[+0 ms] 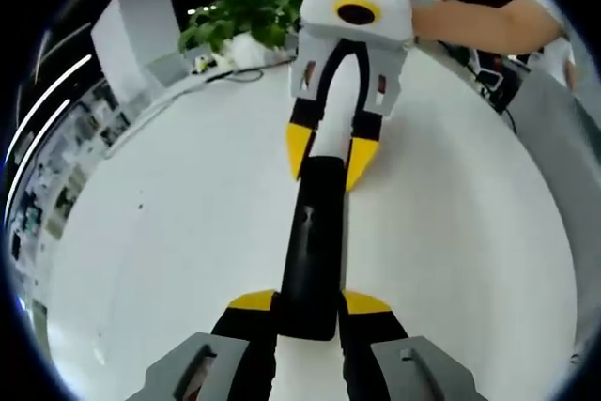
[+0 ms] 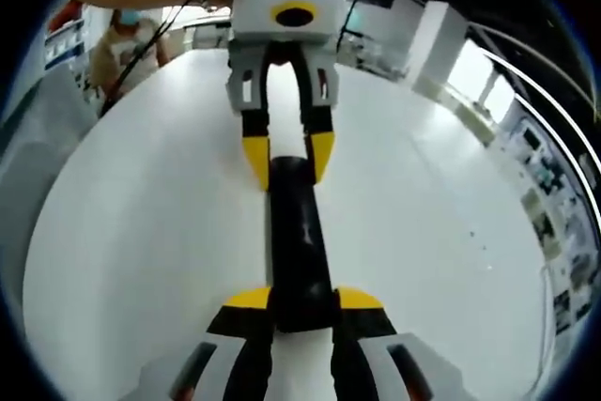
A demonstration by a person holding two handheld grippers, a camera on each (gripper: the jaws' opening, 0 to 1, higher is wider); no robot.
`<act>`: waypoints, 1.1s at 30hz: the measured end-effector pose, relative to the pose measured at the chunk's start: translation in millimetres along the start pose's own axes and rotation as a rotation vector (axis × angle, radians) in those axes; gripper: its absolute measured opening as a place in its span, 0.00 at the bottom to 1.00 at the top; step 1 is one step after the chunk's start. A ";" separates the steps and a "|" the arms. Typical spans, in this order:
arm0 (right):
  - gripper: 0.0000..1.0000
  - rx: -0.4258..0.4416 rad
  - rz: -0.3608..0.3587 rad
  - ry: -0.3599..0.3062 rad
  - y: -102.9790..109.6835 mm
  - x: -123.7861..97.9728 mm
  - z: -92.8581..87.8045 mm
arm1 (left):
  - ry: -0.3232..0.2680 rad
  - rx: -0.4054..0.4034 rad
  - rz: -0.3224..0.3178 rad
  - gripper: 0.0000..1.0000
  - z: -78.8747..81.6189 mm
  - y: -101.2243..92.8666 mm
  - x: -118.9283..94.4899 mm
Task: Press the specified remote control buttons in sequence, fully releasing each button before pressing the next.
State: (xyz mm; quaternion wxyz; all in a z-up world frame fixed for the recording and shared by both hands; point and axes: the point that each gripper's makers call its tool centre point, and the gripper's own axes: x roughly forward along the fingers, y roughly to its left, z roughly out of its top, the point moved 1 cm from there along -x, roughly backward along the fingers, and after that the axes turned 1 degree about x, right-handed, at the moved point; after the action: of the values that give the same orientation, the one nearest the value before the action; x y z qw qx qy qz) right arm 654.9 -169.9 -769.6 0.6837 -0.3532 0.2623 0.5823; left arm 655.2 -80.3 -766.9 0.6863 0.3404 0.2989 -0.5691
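Both tools, left (image 1: 308,302) and right (image 2: 291,300), clamp opposite ends of the remote (image 1: 315,241), lengthwise between them.

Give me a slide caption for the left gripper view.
Two yellow-tipped grippers, left and right, clasp opposite ends of a black remote above a white table.

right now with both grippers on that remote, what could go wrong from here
1. The black remote sits lengthwise between the left gripper at one end and the right gripper at the other; if either jaw pair clamps its sides, it may skid or twist on the smooth white table.
2. No buttons can be made out on its dark top, so a wrong press seems possible.
3. The grippers face each other closely and could collide.
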 end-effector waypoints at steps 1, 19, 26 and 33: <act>0.20 0.007 0.006 -0.002 0.1 -0.1 -0.1 | 0.000 -0.004 -0.002 0.24 0.0 0.3 0.1; 0.21 0.069 0.066 -0.015 1.1 1.5 0.3 | -0.023 -0.077 -0.055 0.25 -1.4 0.9 1.7; 0.22 0.091 0.071 -0.016 0.4 1.9 -0.6 | -0.037 -0.084 -0.055 0.25 -1.0 0.5 1.5; 0.22 0.090 0.079 -0.019 0.6 1.9 -1.2 | -0.053 -0.094 -0.057 0.26 -0.9 0.6 1.9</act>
State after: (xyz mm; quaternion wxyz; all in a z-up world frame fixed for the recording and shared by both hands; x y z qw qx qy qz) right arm 654.7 -169.6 -771.9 0.6779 -0.3061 0.2955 0.5995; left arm 656.1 -80.5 -768.9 0.6927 0.2838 0.3165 -0.5825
